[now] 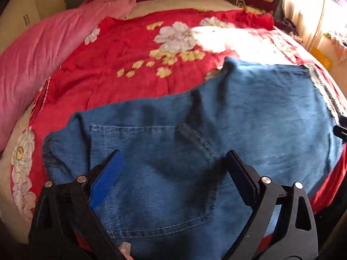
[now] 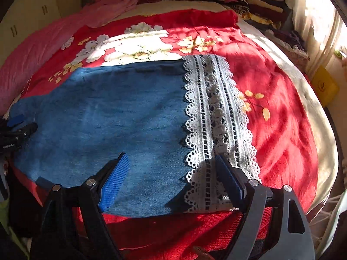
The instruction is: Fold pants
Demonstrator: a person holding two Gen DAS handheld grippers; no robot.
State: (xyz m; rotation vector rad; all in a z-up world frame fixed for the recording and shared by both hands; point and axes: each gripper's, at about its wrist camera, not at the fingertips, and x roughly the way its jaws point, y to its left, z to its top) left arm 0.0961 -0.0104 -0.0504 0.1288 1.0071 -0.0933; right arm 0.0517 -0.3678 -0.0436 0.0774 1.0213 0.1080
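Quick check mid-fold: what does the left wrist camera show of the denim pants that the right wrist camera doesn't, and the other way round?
Only the left wrist view shows the stitched back pocket and the raised seam beside it, under the open left gripper.

Only the right wrist view shows the white lace hem in full, with the open right gripper straddling the line where denim meets lace.

Both show the blue denim pants lying flat on the red floral bedspread, the pink quilt on the left, and stacked clothes at the far end.

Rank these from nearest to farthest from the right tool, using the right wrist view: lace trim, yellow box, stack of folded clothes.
1. Lace trim, directly under the right tool.
2. Yellow box, off the bed's right edge.
3. Stack of folded clothes, far right corner.
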